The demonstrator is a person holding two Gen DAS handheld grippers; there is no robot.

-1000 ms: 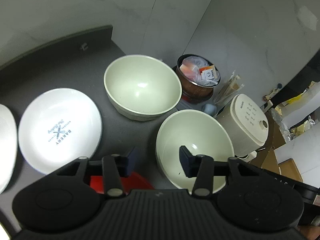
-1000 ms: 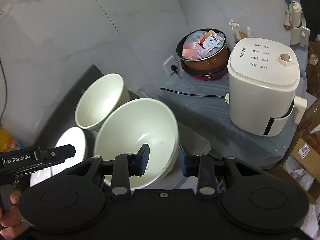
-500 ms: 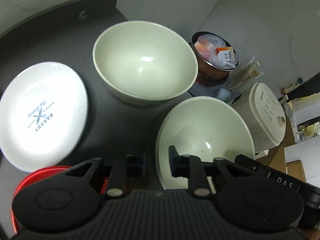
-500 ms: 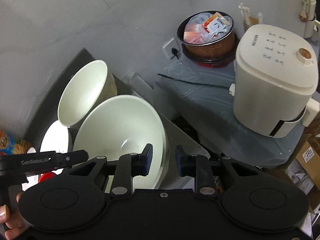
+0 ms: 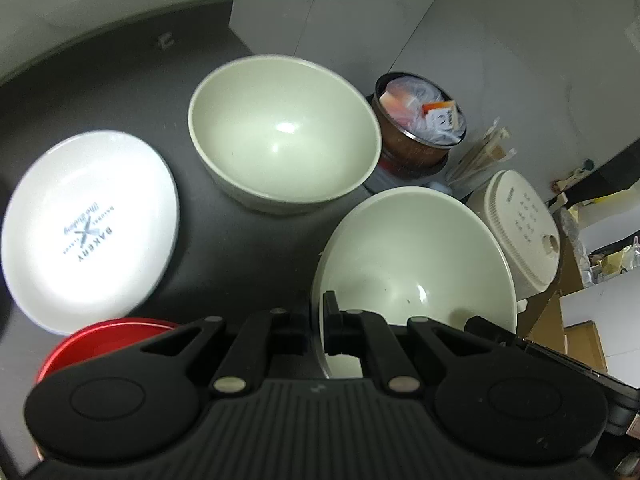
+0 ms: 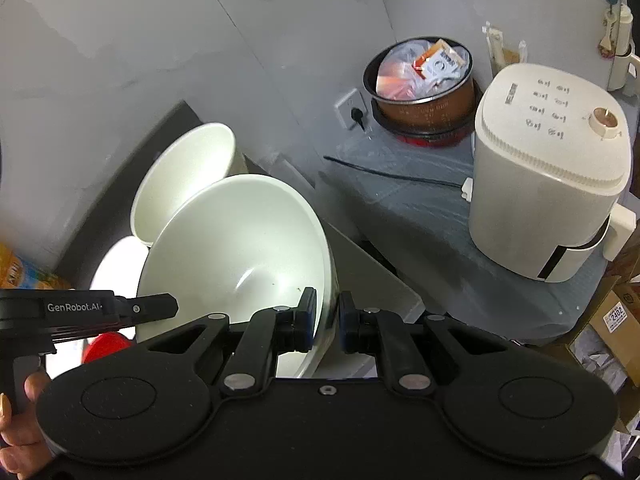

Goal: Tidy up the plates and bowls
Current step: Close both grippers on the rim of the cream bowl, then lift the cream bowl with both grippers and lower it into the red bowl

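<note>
Two cream bowls sit on a dark counter (image 5: 224,252). The near bowl (image 5: 412,264) (image 6: 240,248) lies between both grippers. My left gripper (image 5: 318,320) is shut on its left rim, one pad inside and one outside. My right gripper (image 6: 327,320) straddles the opposite rim, and its jaws are closing with the pads just off the wall. The far bowl (image 5: 280,136) (image 6: 180,176) stands free behind it. A white plate printed "BAKERY" (image 5: 88,224) lies to the left. A red dish (image 5: 108,340) lies partly hidden under my left gripper.
Beyond the counter's right edge, a lower grey surface (image 6: 400,208) holds a cream appliance (image 6: 548,176) and a brown pot stuffed with packets (image 6: 420,76). A wall socket (image 6: 352,108) and grey walls stand behind. Cardboard boxes (image 6: 616,316) lie at the right. A hand (image 6: 20,420) holds the left gripper.
My left gripper slid onto the near bowl's left rim and shut on it. The right jaws narrowed around the opposite rim. The bowls and the plate stayed where they were.
</note>
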